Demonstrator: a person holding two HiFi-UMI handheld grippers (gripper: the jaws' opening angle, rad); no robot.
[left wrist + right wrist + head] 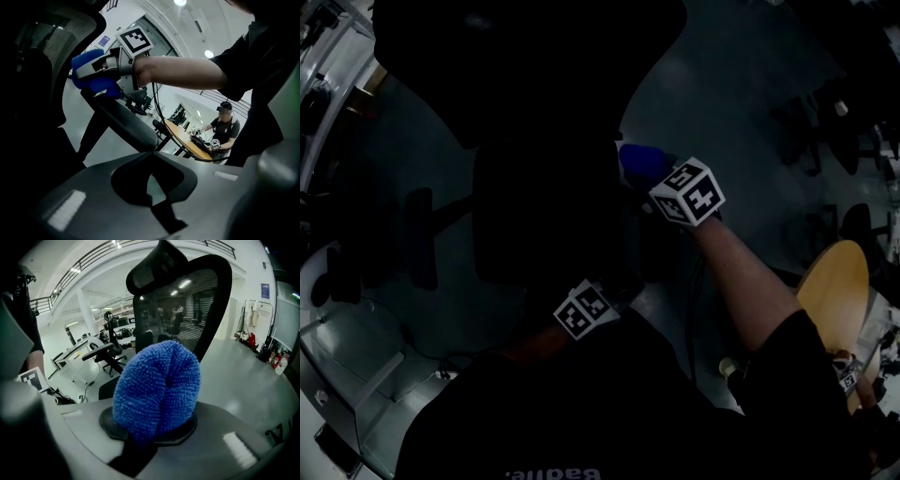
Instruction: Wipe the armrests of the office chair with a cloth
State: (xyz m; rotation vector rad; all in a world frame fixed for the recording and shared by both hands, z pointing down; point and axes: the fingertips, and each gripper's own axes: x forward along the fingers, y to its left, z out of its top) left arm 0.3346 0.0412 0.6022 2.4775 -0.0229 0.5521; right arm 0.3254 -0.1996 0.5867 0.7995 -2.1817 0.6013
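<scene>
Closest to me, low at my waist, my left gripper (150, 187) has its jaws drawn together with nothing between them. It hangs idle, apart from the chair and the cloth, and points up along the armrest (126, 124).

Just past it, the armrest is a long dark pad that rises away towards the chair's back. At its rear end sits my right gripper (96, 77), clamped on a bunched blue cloth (89, 84). The cloth looks to be pressed onto the rear end of the pad. Seen from that gripper itself, the cloth (157, 390) bulges out of the jaws as a rounded fuzzy wad, and the black mesh backrest (187, 301) stands close behind it.

From above the picture is very dark. I can make out the cloth (637, 161) at the right edge of the office chair (534, 216). A dark strip at the chair's left edge may be the other armrest (417, 239).

I judge the wiping to be under way on the right armrest. The pad's length towards me and the left armrest may remain; no picture shows what is clean.

Farther off, a person sits at a wooden table (187, 143).
</scene>
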